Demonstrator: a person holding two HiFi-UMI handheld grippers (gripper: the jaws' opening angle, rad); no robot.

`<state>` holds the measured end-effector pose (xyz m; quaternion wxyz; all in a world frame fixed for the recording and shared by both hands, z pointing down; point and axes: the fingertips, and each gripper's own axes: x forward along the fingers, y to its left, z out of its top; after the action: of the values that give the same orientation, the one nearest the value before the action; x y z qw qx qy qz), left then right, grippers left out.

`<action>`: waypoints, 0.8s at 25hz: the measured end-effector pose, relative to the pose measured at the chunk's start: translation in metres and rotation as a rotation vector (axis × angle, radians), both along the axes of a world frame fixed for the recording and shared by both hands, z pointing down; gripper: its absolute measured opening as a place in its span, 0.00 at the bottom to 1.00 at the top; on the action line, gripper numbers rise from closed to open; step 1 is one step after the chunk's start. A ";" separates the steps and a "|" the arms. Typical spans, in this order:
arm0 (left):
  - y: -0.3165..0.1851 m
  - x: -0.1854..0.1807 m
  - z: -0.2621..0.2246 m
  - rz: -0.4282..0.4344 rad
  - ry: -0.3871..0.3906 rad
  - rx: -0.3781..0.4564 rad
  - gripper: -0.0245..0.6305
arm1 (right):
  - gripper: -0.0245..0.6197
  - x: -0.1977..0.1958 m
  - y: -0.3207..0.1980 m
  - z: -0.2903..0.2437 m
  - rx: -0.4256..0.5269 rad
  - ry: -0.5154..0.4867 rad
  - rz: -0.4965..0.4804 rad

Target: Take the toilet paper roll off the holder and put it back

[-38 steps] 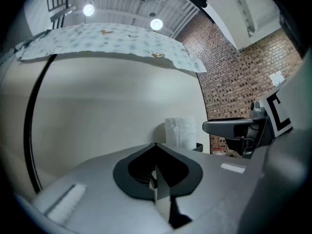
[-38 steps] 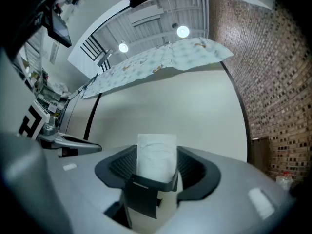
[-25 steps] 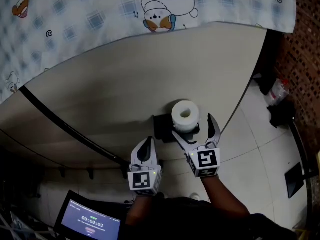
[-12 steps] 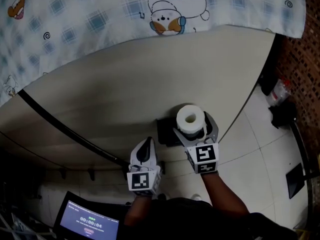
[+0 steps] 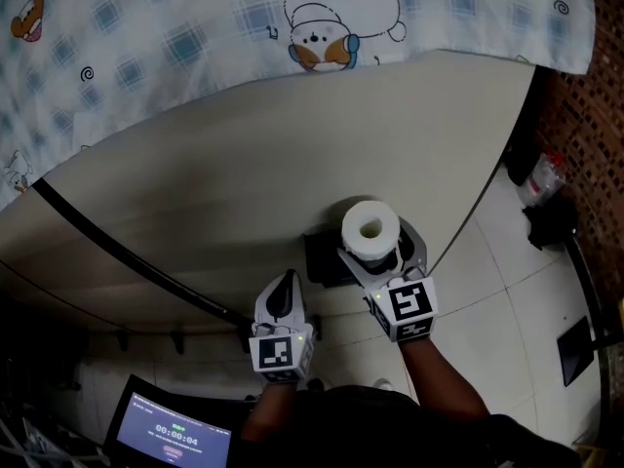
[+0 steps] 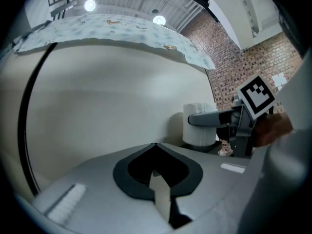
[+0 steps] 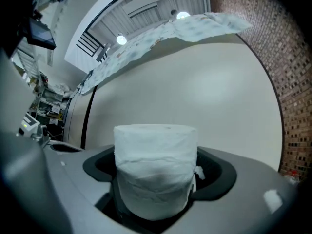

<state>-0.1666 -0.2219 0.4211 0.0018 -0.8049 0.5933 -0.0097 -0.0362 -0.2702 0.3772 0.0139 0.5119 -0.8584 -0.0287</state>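
The right tongs (image 5: 382,252) have just been closing and are gripping the toilet paper roll (image 5: 370,228), which is standing upright on the holder (image 5: 320,257). The left tongs (image 5: 286,283) are waiting, pinched together and empty, nearer and to the left.

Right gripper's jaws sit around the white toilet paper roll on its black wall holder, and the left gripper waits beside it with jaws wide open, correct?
No: the left gripper is shut and empty, as the left gripper view shows. The right gripper does have the white toilet paper roll between its jaws on the black wall holder; they have just been closing.
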 end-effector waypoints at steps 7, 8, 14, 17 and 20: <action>0.001 0.004 0.026 0.003 -0.038 -0.047 0.06 | 0.74 0.005 0.012 -0.027 0.073 -0.030 -0.031; 0.002 0.003 0.034 0.001 -0.042 -0.062 0.06 | 0.74 0.007 0.015 -0.029 0.074 -0.034 -0.032; 0.007 0.012 0.071 0.060 -0.036 -0.134 0.16 | 0.74 0.026 0.028 -0.045 0.110 -0.058 -0.009; 0.010 0.022 0.088 0.086 -0.053 -0.166 0.19 | 0.74 0.034 0.031 -0.048 0.118 -0.060 0.003; 0.012 0.035 0.102 0.117 -0.077 -0.201 0.30 | 0.74 0.040 0.033 -0.047 0.113 -0.054 0.010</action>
<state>-0.1321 -0.2100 0.5235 -0.0555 -0.8333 0.5408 -0.1001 0.0034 -0.2373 0.3306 -0.0380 0.5166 -0.8530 -0.0635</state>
